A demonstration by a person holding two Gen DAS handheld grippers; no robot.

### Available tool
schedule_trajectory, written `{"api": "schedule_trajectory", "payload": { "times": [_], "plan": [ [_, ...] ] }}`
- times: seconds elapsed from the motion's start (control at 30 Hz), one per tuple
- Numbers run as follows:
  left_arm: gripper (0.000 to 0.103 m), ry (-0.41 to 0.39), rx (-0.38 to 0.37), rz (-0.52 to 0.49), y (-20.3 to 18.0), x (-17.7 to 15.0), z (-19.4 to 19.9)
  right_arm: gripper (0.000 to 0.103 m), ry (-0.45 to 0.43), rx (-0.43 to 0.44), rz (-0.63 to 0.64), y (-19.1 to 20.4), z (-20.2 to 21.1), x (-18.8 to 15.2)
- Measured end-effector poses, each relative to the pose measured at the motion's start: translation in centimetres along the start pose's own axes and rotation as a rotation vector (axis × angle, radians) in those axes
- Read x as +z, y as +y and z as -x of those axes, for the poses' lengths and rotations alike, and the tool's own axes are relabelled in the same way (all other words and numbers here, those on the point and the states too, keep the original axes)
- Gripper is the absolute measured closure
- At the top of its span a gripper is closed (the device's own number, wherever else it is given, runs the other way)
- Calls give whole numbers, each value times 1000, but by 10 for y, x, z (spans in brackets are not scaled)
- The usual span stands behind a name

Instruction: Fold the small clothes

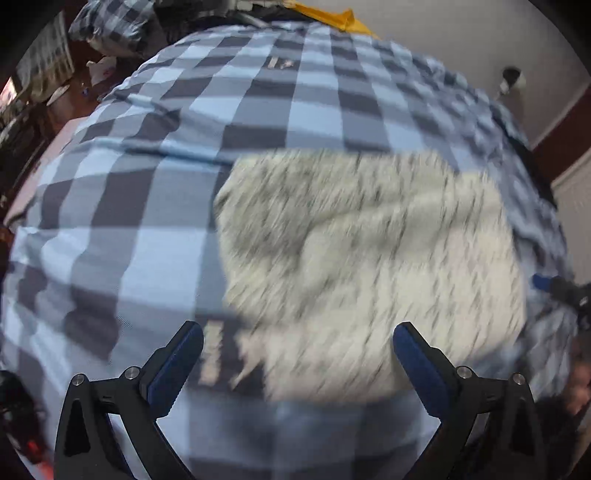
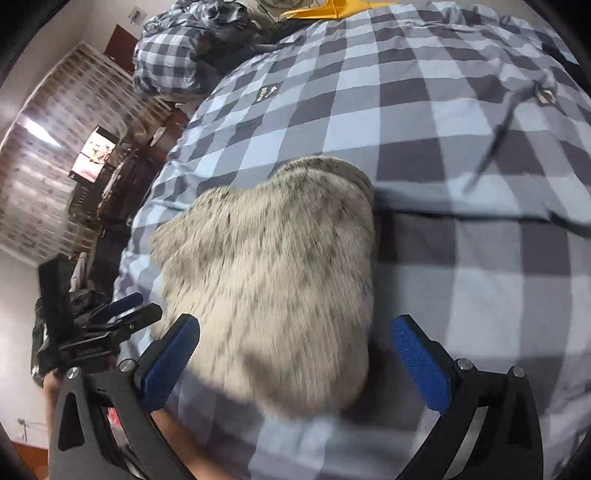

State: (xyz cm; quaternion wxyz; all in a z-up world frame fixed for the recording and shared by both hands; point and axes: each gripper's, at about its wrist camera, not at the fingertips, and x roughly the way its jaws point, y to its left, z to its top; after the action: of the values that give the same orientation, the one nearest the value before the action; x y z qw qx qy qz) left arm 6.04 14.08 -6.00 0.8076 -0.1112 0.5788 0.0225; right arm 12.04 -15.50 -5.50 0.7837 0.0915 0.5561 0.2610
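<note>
Fuzzy garment (image 2: 273,288) on checked bedspread (image 2: 461,122); brick-patterned wall (image 2: 48,155) beyond; both jaws wide, empty.

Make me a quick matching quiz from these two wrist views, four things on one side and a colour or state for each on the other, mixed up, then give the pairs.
Things:
1. fuzzy garment
2. bedcover
3. left gripper
4. yellow item

Descriptions:
A. blue and grey checks
B. open, holding nothing
C. cream with dark flecks, lying bunched on the bed
D. at the far edge of the bed

Pairs: 1-C, 2-A, 3-B, 4-D
</note>
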Motion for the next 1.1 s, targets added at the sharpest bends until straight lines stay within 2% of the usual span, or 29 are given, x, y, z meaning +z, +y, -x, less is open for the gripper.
{"api": "schedule_trajectory", "payload": {
  "times": [0.07,0.2,0.27,0.37,0.47,0.6,0.73,0.77,0.8,0.83,0.87,0.93,1.0,1.07,1.1],
  "plan": [
    [0,49,-17,30,7,-10,-11,1,22,0,-33,-13,10,-17],
    [0,149,-170,185,28,-12,-45,1,34,13,-174,-38,5,-23],
    [0,190,-257,271,40,-9,-64,1,31,58,-214,-43,0,-15],
    [0,250,-365,356,49,-8,-91,1,67,172,-248,-48,-16,-2],
    [0,246,-379,335,48,-4,-99,1,142,244,-237,-40,-48,13],
    [0,230,-364,329,46,0,-102,0,253,283,-261,-37,-87,11],
    [0,242,-368,317,39,2,-100,0,279,315,-268,-42,-93,13],
    [3,245,-374,312,35,2,-99,0,281,320,-271,-43,-93,12],
    [23,238,-390,305,31,0,-97,0,278,323,-272,-43,-92,11],
    [43,223,-448,302,27,-1,-94,0,273,324,-274,-44,-91,9],
    [57,213,-511,318,25,-2,-91,0,269,322,-276,-43,-87,8],
    [61,196,-480,314,20,-4,-86,1,244,310,-265,-39,-81,5],
    [66,168,-470,321,15,-10,-82,12,203,276,-202,-31,-68,-2],
    [71,127,-458,302,8,-14,-72,28,174,245,-170,-24,-57,-7],
    [73,104,-447,280,4,-17,-65,30,155,238,-165,-21,-51,-10]
  ]
}}
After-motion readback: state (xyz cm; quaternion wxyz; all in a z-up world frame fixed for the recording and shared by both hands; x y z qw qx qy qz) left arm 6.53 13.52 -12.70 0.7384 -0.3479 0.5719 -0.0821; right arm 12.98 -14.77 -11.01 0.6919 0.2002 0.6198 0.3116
